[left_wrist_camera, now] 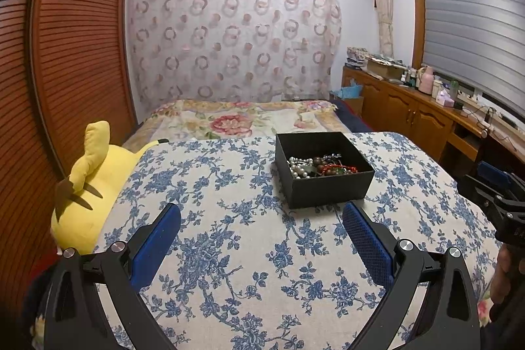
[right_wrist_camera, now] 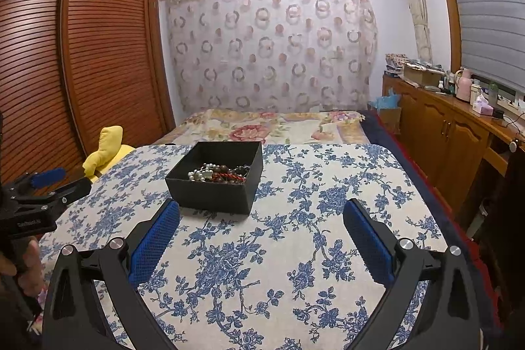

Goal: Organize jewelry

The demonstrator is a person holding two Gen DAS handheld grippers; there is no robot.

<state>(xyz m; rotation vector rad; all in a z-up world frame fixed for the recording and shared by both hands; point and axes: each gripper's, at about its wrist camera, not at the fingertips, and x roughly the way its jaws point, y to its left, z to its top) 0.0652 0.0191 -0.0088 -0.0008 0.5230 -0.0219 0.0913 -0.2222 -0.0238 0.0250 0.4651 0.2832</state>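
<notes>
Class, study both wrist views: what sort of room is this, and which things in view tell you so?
Most likely a home bedroom: a bed with a floral cover, a louvred wooden wardrobe beside it, and a yellow plush toy lying at the edge.

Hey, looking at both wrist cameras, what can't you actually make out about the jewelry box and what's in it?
- Jewelry in the black box: tangled and too small in both views to count pieces.
- Box floor: the near wall hides part in the right wrist view.
- Yellow plush toy: its lower part is cut off behind the tablecloth.

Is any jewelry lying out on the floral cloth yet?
No: the beads all sit inside the black box, and the floral cloth around it shows none.
</notes>
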